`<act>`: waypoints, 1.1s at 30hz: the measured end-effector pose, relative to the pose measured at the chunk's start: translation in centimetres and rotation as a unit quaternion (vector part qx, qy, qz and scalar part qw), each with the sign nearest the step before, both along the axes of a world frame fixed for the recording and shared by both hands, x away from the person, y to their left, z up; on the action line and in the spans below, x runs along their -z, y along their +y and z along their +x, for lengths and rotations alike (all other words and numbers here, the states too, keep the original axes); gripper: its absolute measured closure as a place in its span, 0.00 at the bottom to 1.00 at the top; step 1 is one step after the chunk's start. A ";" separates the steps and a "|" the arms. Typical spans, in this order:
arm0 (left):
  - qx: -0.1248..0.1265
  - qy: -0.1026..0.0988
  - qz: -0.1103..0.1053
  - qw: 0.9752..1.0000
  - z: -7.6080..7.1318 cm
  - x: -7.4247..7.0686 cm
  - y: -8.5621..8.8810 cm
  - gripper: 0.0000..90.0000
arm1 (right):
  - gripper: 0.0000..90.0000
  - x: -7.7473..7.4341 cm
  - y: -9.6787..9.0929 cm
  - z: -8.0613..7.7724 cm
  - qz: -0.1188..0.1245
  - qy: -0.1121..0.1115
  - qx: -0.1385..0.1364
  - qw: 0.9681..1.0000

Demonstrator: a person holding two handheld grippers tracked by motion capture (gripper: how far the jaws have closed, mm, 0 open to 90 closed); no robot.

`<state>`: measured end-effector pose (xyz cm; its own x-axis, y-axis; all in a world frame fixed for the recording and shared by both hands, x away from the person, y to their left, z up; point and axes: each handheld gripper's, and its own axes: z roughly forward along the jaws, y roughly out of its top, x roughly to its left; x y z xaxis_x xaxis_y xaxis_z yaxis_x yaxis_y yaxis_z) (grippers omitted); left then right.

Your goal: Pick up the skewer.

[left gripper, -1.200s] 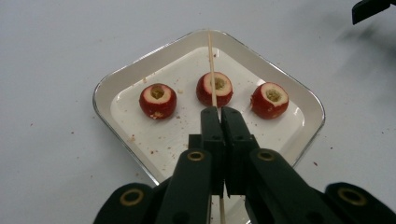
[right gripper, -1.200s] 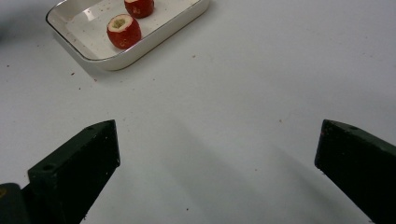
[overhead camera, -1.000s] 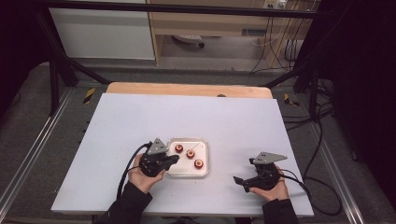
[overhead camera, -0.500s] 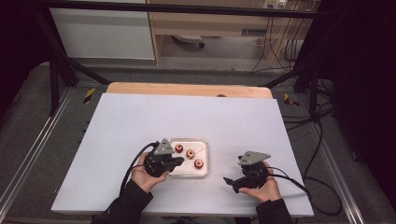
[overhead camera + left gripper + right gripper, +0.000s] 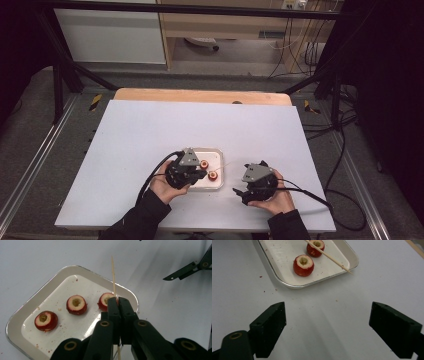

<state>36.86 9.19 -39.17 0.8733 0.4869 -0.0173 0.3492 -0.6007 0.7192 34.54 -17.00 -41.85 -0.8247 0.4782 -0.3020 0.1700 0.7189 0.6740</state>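
I see one white tray (image 5: 22, 315) holding three cored red fruits (image 5: 76, 304). My left gripper (image 5: 117, 301) is clenched on one thin skewer (image 5: 113, 277) above the tray; my right gripper (image 5: 327, 322), nothing between its jaws, has just been closing.

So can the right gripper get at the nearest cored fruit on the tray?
Probably yes: the right gripper is open and empty, with bare table before the tray; the fruit sits near that edge, clear of the skewer.

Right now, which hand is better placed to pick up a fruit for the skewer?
Right. Its tongs stand open and empty, facing the tray and the near fruit. The left tongs are shut on the skewer.
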 end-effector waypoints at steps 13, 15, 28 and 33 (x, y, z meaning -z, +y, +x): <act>0.039 0.003 0.027 0.999 -0.3 -0.1 -2.8 0.98 | 0.39 0.0 1.0 -0.5 -0.057 -0.064 -0.081 0.993; 0.044 0.004 0.027 0.999 -0.4 -0.1 -3.2 0.98 | 0.43 0.0 1.1 -0.6 -0.068 -0.074 -0.095 0.990; 0.073 0.011 0.041 0.996 -0.7 0.2 -5.2 0.98 | 0.64 0.6 1.1 -0.7 -0.143 -0.121 -0.156 0.970; 0.082 0.010 0.043 0.996 -0.9 0.2 -5.9 0.98 | 0.74 0.8 1.2 -1.0 -0.150 -0.120 -0.163 0.968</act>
